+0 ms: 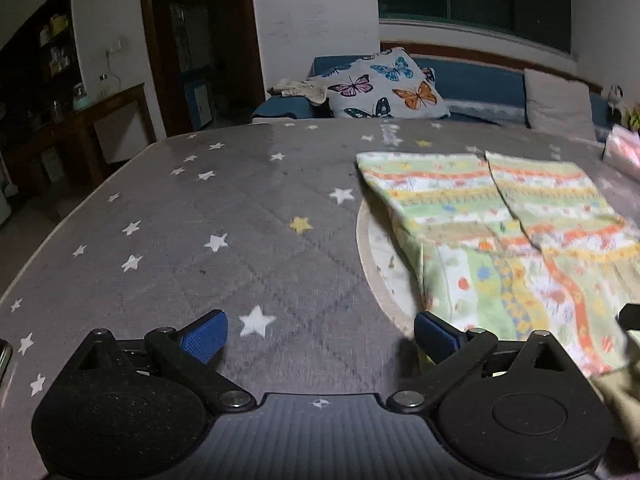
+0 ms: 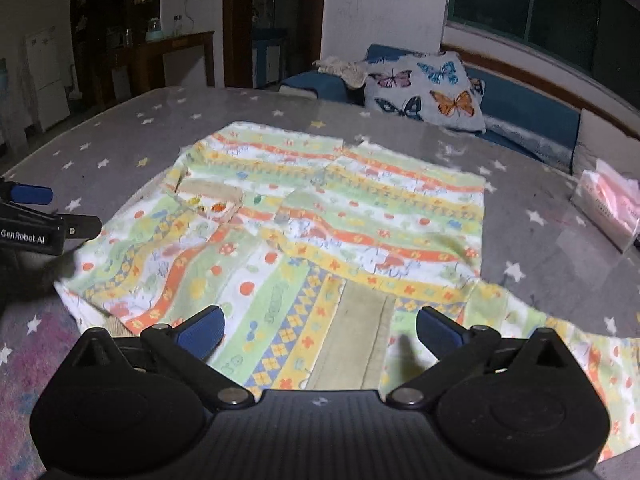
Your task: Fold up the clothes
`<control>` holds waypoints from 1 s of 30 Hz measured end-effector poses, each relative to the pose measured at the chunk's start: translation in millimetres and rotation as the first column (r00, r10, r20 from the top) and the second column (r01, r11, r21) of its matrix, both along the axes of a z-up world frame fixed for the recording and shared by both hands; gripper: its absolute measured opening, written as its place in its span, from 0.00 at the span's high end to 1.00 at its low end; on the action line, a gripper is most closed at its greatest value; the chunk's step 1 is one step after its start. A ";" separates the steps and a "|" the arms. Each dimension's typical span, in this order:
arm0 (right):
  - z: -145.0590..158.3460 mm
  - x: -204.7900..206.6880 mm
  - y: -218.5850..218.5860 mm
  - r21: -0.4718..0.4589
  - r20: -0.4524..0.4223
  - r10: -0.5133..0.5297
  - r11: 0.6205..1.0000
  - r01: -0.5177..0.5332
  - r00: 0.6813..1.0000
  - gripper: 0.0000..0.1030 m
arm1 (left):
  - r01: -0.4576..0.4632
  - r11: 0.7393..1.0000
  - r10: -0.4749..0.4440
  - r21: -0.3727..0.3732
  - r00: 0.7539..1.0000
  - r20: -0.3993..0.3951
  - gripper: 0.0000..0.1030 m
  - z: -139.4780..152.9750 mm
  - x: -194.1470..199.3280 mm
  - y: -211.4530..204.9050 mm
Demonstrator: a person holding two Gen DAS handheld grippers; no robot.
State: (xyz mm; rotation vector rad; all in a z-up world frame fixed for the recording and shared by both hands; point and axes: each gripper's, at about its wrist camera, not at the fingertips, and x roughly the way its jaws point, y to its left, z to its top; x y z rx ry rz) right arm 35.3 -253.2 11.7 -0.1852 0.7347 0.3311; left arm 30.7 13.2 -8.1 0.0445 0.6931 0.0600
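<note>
Both the left gripper (image 1: 320, 334) and right gripper (image 2: 320, 330) gape empty over the patterned garment (image 2: 320, 224); a tissue pack (image 2: 612, 208) lies at three o'clock, a butterfly pillow (image 2: 428, 92) at one.

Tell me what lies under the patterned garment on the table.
Under the garment a pale round mat shows at its left edge, resting on the grey star cloth. How far the mat extends beneath is hidden by the fabric.

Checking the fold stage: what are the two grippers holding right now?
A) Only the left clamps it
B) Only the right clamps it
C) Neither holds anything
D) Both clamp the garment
C: the left gripper and right gripper are both open, above the colourful striped patterned garment.
</note>
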 end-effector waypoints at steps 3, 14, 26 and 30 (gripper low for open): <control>4.6 2.8 -2.3 0.001 0.014 -0.011 1.000 0.011 1.000 0.00 | 0.062 0.998 -0.061 -0.022 0.998 0.009 0.01 7.2 6.9 -8.7; -3.3 8.6 -7.0 -0.030 -0.011 -0.027 0.999 0.026 1.000 0.00 | 0.045 0.997 -0.044 0.067 0.999 -0.022 0.01 -9.3 42.7 -23.2; -4.0 10.8 -25.6 -0.029 0.002 -0.098 0.995 0.098 0.995 0.00 | -0.027 0.999 0.028 -0.036 1.000 0.012 0.04 5.9 26.0 10.2; -11.4 7.8 -25.4 -0.064 -0.004 -0.105 0.992 0.104 0.995 0.00 | 0.064 0.998 -0.063 -0.005 0.998 0.028 0.02 8.6 29.3 -17.6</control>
